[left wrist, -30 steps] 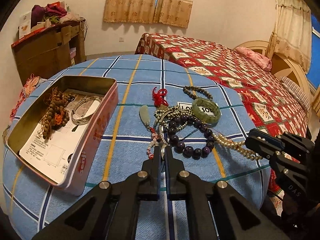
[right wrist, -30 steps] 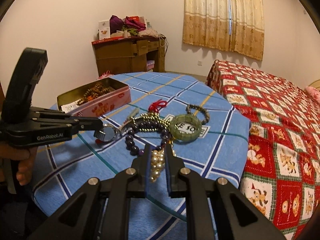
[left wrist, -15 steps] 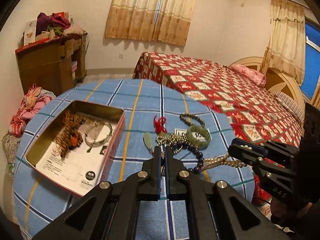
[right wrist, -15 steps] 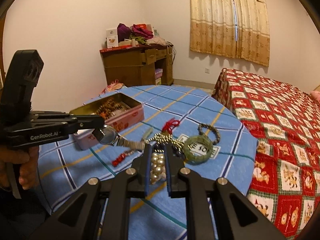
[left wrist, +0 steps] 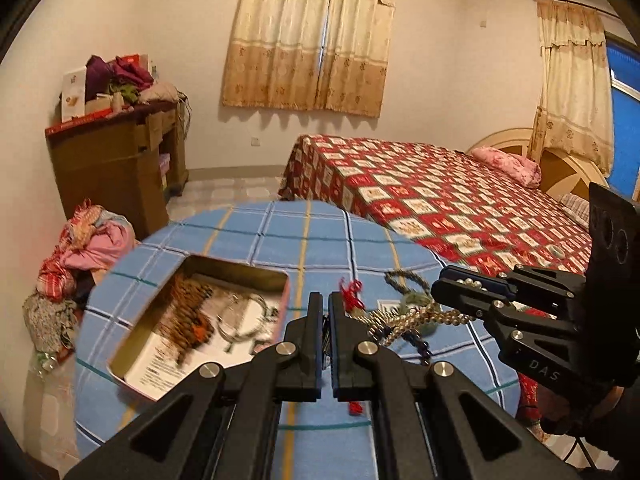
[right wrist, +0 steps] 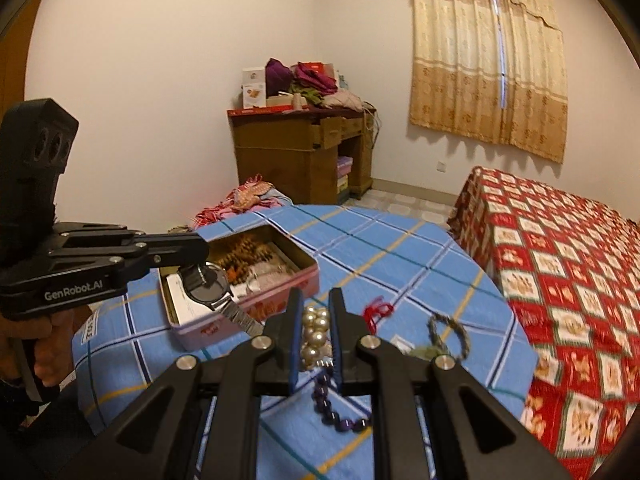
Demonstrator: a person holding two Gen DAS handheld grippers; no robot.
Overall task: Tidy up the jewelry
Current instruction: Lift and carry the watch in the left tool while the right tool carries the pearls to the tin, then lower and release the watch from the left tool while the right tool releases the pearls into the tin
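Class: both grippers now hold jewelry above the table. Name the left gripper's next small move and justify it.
Probably carry the left gripper over the open tin and lower it: the wristwatch it grips hangs at the tin's near edge, not yet inside.

Both handheld units are matte black plastic: the left gripper (left wrist: 326, 304) and the right gripper (right wrist: 315, 300) each show two angled link arms with triangular cut-outs, round silver pivot screws and slim fingers with blue-edged pads. Seen side-on, the left unit carries white "GenRobot.AI" lettering, the right unit embossed "DAS" lettering, and each bears an upright black block with two round recesses. A hand (right wrist: 44, 344) shows at the left unit's grip; any sleeve is too dark to make out.
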